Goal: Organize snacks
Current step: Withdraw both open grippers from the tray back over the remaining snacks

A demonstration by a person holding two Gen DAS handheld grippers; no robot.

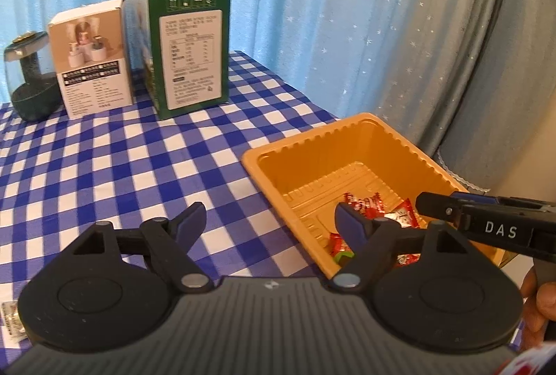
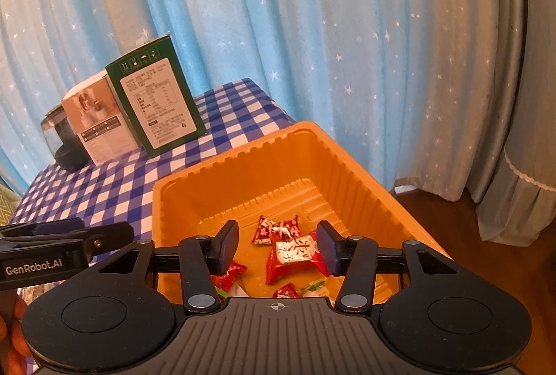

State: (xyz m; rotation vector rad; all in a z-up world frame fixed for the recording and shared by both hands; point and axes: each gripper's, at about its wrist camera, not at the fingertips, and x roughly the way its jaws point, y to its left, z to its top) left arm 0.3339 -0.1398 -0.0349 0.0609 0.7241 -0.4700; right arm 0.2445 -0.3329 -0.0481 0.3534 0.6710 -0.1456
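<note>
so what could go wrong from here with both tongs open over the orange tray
1. The orange tray sits near the table's corner with floor beside it; a nudge from the right tongs might push it off.
2. The left tongs straddle the tray's near wall, one finger inside, so closing could catch the rim instead of a snack.
3. The two tongs are close together and could knock each other above the red snack packets.

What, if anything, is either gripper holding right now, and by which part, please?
Nothing is held. The left gripper and the right gripper are both open with empty jaws; the red snack packets lie loose in the orange tray.
</note>
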